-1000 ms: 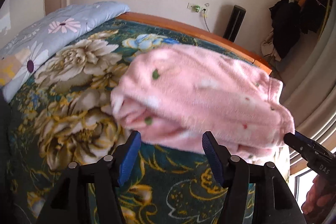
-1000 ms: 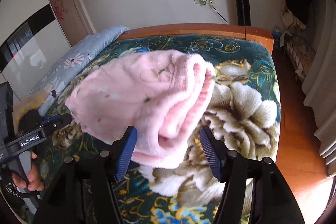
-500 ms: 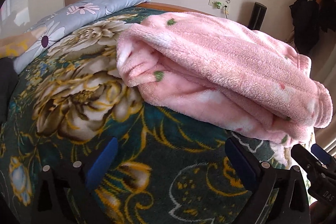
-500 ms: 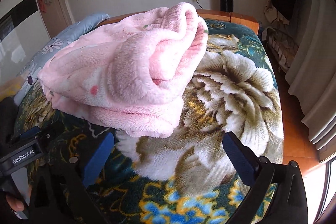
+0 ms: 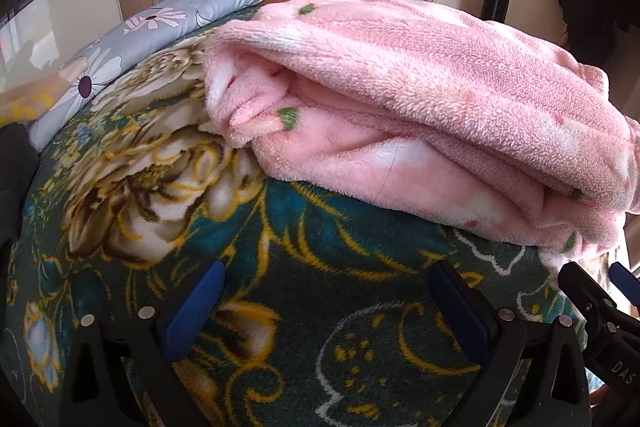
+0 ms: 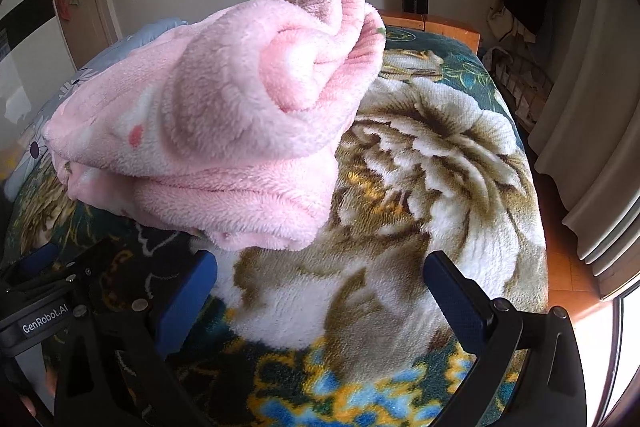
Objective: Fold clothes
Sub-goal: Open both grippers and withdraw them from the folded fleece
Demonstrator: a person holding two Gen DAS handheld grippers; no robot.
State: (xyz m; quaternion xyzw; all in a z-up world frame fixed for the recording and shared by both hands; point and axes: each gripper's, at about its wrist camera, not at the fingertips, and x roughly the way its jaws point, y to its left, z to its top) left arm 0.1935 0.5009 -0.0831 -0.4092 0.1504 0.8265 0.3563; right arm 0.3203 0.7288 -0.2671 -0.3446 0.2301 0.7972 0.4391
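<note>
Now that both grippers have let go, the folded pink garment (image 5: pixel 420 115) lies on the floral bed cover (image 5: pixel 280 267). Left gripper (image 5: pixel 326 303) and right gripper (image 6: pixel 320 291) stand wide and empty just short of it, so this fold looks finished.

pink fleece garment (image 5: pixel 420 99), fluffy, with small green, red and white print marks, lies folded into a thick bundle of several stacked layers on the bed. folded edges face the cameras, top layer bulges and overhangs the lower ones. one end (image 6: pixel 320 39) is rolled up and puckered, ribbed edge showing. nothing grips it.
</note>
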